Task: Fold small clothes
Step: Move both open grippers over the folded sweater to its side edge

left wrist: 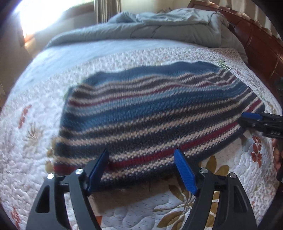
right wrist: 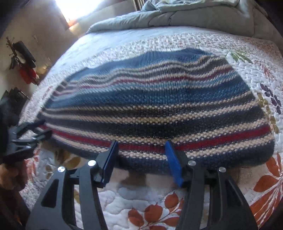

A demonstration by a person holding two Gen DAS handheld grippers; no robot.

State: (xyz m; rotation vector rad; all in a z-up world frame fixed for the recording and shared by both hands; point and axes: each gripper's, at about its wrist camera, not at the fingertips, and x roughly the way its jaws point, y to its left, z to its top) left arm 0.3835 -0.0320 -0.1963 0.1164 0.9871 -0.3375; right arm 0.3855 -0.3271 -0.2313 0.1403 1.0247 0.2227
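A knitted sweater (left wrist: 150,113) striped in blue, navy, beige and red lies flat on the floral quilt (left wrist: 35,141). My left gripper (left wrist: 141,154) hovers open over the sweater's near hem toward its left end, blue pads (left wrist: 184,171) wide apart and not pressing the knit. My right gripper (right wrist: 141,143) is open too, its pads astride the near hem, with the sweater (right wrist: 150,99) spreading away beyond. Each gripper shows in the other's view: the right gripper (left wrist: 244,119) at the sweater's right corner, the left gripper (right wrist: 46,127) at its left corner.
A rumpled grey duvet (left wrist: 159,26) is heaped at the far end of the bed. A dark wooden headboard (left wrist: 261,46) curves along the right. Bright window light (right wrist: 74,7) comes in at the far left, with dark and red items (right wrist: 26,70) on the wall beside the bed.
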